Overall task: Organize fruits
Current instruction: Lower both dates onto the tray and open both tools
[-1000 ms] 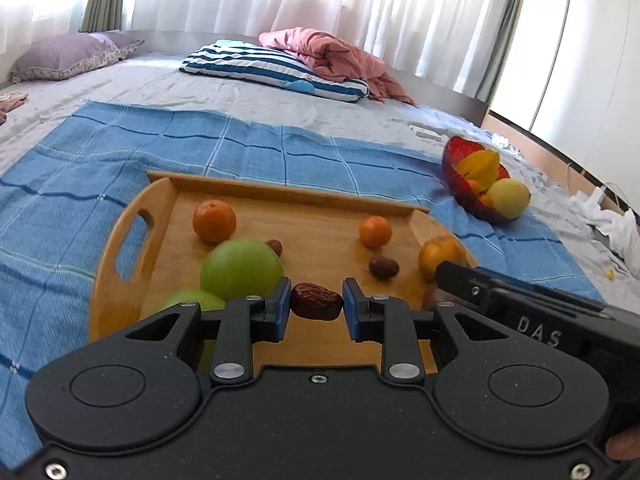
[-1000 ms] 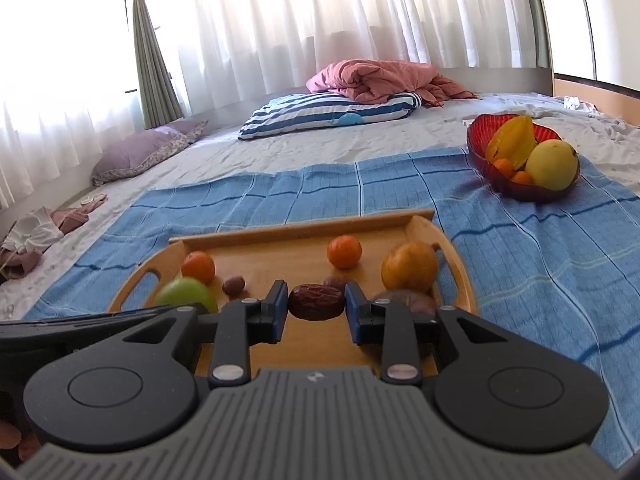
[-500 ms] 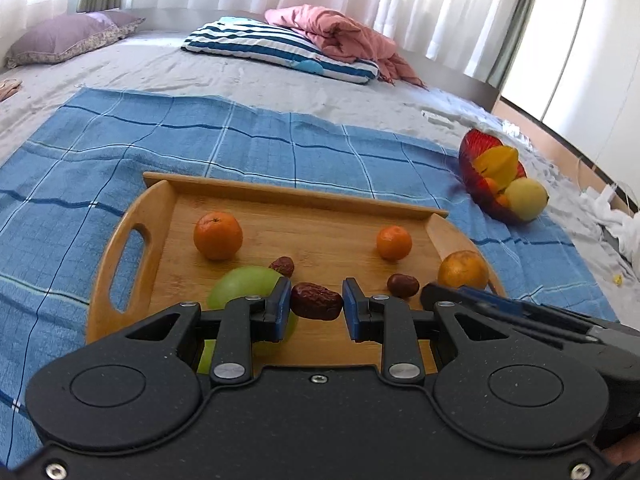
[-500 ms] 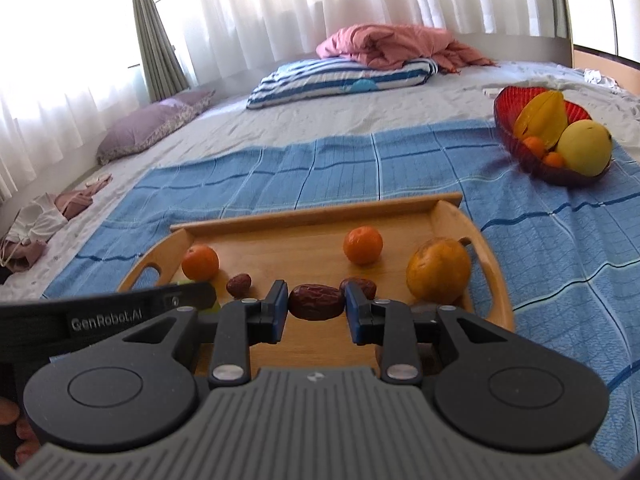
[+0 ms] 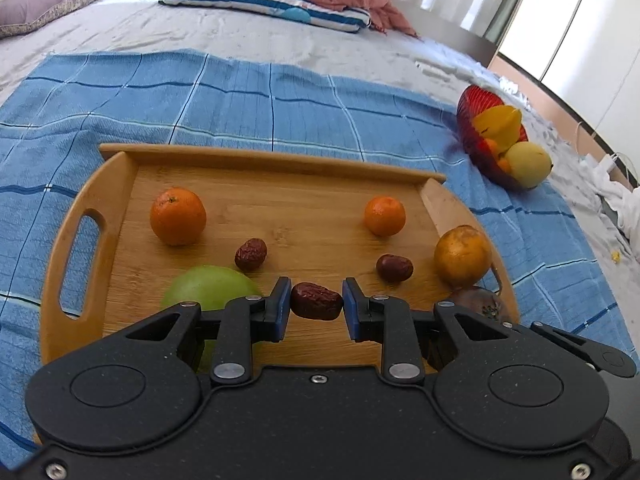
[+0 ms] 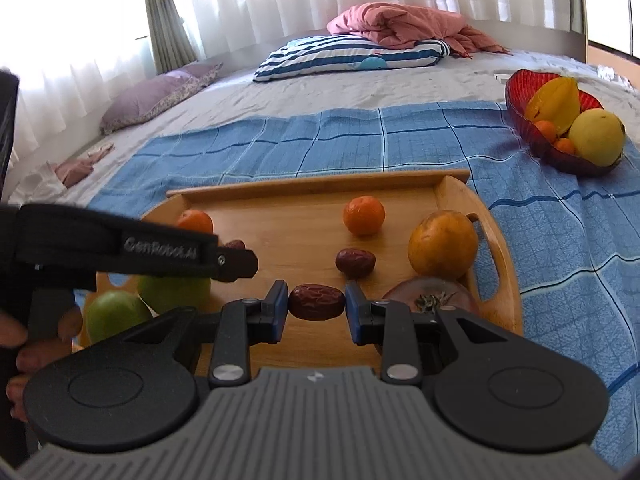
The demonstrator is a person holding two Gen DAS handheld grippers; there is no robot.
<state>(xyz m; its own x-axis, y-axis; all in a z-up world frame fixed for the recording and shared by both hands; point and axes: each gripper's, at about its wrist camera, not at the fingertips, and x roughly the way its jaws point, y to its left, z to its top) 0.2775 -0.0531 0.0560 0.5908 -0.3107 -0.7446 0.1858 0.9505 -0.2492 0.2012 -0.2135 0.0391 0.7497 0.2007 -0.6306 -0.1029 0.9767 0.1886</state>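
My left gripper (image 5: 316, 307) pinches a date (image 5: 316, 306) | my right gripper (image 6: 316, 303) pinches another date (image 6: 316, 302) | both over the tray (image 5: 280, 162)

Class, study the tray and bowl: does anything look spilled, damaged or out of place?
Nothing stands out. Fruit sits loose on the wooden tray, none spilled onto the blue cloth; the red bowl is upright.

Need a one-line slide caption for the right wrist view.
Right claw shut on a red date above the wooden tray of fruit, red bowl beyond on the blue cloth.
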